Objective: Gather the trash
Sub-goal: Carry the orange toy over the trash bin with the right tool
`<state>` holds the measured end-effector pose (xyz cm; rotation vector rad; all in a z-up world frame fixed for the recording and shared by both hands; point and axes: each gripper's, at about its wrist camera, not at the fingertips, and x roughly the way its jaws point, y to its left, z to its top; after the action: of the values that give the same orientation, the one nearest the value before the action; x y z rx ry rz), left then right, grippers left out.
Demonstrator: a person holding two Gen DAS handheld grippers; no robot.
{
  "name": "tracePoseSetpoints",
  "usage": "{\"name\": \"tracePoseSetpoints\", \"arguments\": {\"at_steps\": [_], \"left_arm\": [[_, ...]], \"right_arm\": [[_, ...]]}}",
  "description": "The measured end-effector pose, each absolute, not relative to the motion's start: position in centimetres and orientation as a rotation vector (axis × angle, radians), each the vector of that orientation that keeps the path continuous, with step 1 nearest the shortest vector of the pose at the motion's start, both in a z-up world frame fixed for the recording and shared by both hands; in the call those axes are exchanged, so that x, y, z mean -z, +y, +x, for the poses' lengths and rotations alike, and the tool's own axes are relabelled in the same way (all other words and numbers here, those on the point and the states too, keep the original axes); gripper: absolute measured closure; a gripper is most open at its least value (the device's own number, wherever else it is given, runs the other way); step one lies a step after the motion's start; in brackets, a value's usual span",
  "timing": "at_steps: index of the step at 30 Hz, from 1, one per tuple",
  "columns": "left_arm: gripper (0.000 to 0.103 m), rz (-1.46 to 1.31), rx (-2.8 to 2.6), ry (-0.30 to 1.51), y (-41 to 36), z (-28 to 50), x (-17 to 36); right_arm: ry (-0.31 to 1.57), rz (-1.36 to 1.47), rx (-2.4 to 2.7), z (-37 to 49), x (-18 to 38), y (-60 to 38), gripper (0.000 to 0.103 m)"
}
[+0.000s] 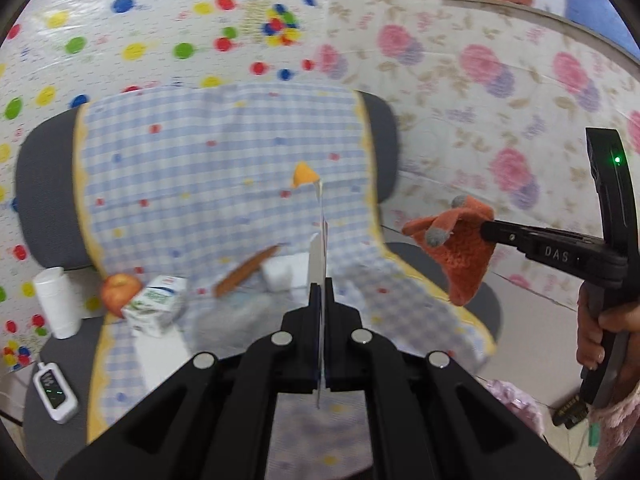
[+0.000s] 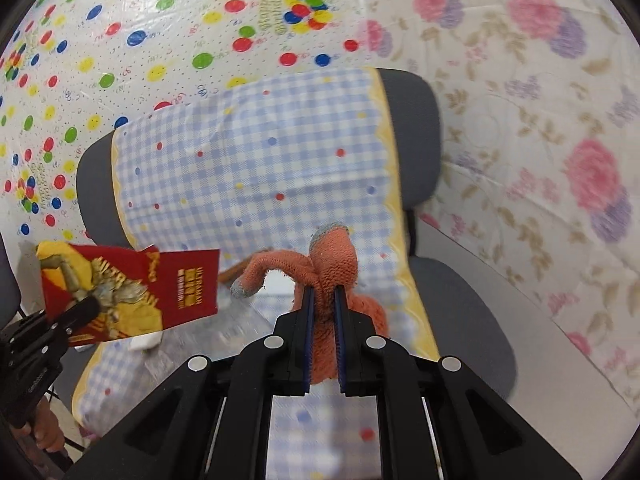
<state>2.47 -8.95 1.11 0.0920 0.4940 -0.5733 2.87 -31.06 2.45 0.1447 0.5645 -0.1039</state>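
Both loads lifted above the chair seat. My left gripper (image 1: 320,280) is clenched on the red wrapper (image 2: 132,292), seen edge-on; my right gripper (image 2: 322,308) pinches the orange knit glove (image 2: 332,256). Next: carry both to a bin, none in view.

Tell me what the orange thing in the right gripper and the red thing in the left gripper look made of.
The orange fuzzy glove looks like knitted yarn, with visible ribbing. The flat red and yellow printed packet looks like thin glossy card or foil; which, I cannot tell.
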Motion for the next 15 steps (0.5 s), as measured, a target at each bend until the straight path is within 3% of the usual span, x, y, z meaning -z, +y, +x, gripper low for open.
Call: {"name": "tracePoseSetpoints", "arguments": {"at_steps": [15], "left_arm": [[0.103,0.191,0.866,0.568,-18.7,-9.3,4.7]], "right_arm": [[0.649,0.229,0.387,-16.2,3.2,-36.0,0.092]]}}
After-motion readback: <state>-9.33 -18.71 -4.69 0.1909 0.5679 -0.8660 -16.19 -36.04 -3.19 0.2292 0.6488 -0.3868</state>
